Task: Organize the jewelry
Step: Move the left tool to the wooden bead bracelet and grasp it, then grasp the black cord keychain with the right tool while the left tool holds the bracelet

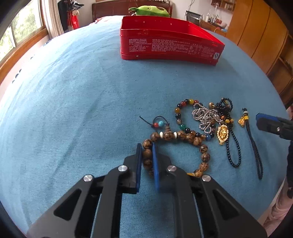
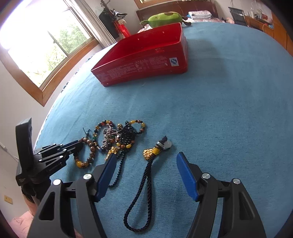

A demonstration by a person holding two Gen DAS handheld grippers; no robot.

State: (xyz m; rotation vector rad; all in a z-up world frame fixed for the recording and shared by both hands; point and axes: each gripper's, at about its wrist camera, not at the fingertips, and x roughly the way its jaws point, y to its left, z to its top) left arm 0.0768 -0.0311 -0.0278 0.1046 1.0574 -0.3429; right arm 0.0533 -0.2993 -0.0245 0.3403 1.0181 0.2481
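Closest in, the left gripper (image 1: 146,146) has its two blue pads pinched on the near-left arc of the brown wooden-bead bracelet (image 1: 185,136), which lies flat on the blue bedsheet (image 1: 73,109); the rest of its loop curves off to the right of the fingers. The right gripper (image 2: 146,161) stands with its jaws spread wide and nothing between the pads, and the dark braided cord loop (image 2: 141,197) with its gold charm (image 2: 149,153) lies on the sheet in the gap between them, touching neither. Just beyond the wooden beads sits a tangled heap: one multicoloured agate bracelet (image 1: 178,111), one silver ball chain (image 1: 205,117), one black bead necklace (image 1: 233,146) carrying one gold pendant (image 1: 222,134). That makes five pieces of jewelry in all, counting the cord. Well beyond them, one open red tin box (image 1: 170,45) rests on the sheet, apart from everything else. Its near wall is covered in small white printed text, too fine to read, with a small white and blue mark at its right corner. Farthest off, a green plush toy (image 1: 152,11) lies against the wooden headboard (image 1: 109,9).
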